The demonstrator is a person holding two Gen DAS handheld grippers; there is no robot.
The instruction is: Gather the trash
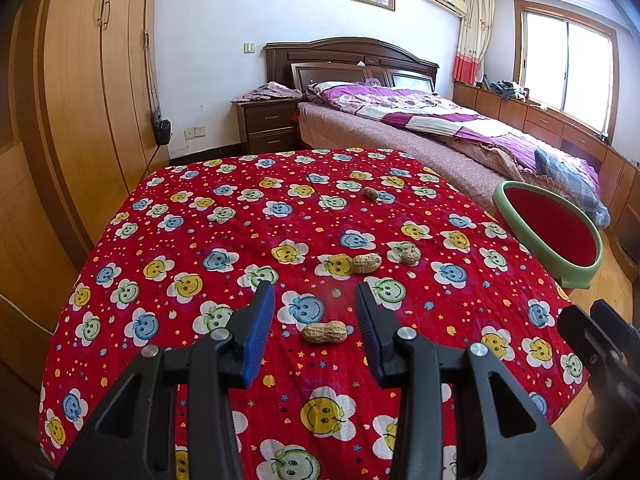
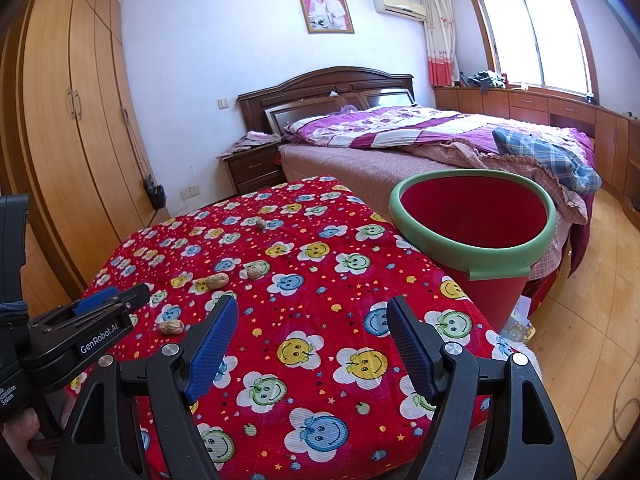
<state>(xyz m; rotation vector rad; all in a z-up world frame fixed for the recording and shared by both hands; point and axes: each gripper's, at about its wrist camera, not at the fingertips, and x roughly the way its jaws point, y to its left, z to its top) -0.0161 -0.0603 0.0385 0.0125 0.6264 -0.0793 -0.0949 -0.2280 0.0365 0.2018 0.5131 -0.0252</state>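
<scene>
While both grippers gape empty, your left gripper [image 1: 315,294] frames the nearest peanut [image 1: 324,332]: lower, pinch, carry to bin [image 2: 472,236]

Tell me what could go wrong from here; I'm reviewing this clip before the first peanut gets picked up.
1. The nearest peanut lies on soft, wrinkled cloth; the open left gripper might pinch fabric or nudge the shell away.
2. The red bin stands beside the table, off its right edge, so a carried peanut might drop onto the floor.
3. The far peanut is small and easily overlooked on the busy pattern.
</scene>
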